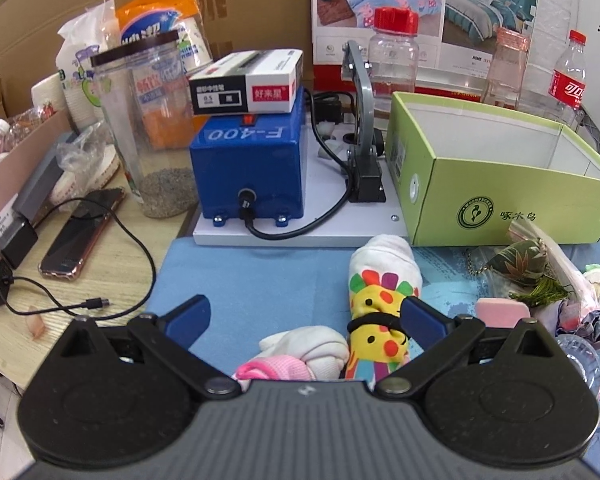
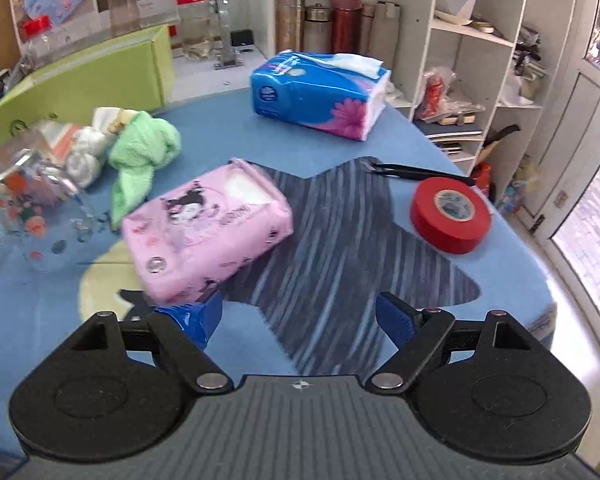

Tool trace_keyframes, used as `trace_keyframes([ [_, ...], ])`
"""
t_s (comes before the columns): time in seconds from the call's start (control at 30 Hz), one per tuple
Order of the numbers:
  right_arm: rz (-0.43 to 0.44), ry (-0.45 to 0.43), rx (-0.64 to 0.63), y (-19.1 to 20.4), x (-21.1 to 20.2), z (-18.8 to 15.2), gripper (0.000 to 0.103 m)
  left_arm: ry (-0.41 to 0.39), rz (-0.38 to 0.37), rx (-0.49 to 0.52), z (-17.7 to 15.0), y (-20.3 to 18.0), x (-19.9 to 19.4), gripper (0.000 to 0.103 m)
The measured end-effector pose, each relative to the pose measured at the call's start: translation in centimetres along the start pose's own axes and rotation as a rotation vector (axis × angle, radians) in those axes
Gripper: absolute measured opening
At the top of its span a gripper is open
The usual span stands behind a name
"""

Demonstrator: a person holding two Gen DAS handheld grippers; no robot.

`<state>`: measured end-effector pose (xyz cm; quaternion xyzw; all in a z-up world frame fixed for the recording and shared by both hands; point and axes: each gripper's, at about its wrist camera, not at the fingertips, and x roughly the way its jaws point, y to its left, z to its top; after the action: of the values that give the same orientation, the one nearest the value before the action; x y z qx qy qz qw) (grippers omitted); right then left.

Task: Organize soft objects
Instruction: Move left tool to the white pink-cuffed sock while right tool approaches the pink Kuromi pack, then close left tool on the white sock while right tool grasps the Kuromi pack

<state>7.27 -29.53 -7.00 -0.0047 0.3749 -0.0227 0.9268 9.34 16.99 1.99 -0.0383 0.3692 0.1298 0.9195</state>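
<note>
In the left wrist view my left gripper (image 1: 304,320) is open over the blue mat (image 1: 252,276). A colourful sock roll (image 1: 374,304) bound with a black band lies against the inside of its right finger (image 1: 420,316). A white and pink sock bundle (image 1: 300,354) sits between the fingers, close to the gripper's base. The open green box (image 1: 500,188) stands behind, to the right. In the right wrist view my right gripper (image 2: 300,318) is open and holds nothing. A pink tissue pack (image 2: 208,236) lies just beyond its left finger (image 2: 202,316). Farther off are a green towel (image 2: 144,152), white socks (image 2: 84,156) and a blue tissue pack (image 2: 320,92).
A blue machine (image 1: 248,160) with a cable, a clear jar (image 1: 152,128) and a phone (image 1: 80,236) stand left of the green box. A green sachet (image 1: 520,264) and pink sponge (image 1: 504,312) lie right. Red tape (image 2: 450,214), a razor (image 2: 416,172) and a clear bottle (image 2: 28,208) are on the mat.
</note>
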Motion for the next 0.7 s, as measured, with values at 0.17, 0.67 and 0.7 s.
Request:
trace_keyframes([
  [0.17,-0.028,0.020,0.035,-1.5,4.4,2.8,0.070,-0.001,0.015,-0.009,-0.3,0.5,-0.6,0.100],
  [0.67,0.192,-0.114,0.163,-0.2,3.1,3.7,0.071,0.017,-0.001,-0.121,-0.9,4.6,-2.0,0.100],
  [0.7,0.223,-0.098,0.191,-0.2,3.1,3.0,0.071,0.029,0.000,-0.126,-1.1,4.9,-1.8,0.100],
])
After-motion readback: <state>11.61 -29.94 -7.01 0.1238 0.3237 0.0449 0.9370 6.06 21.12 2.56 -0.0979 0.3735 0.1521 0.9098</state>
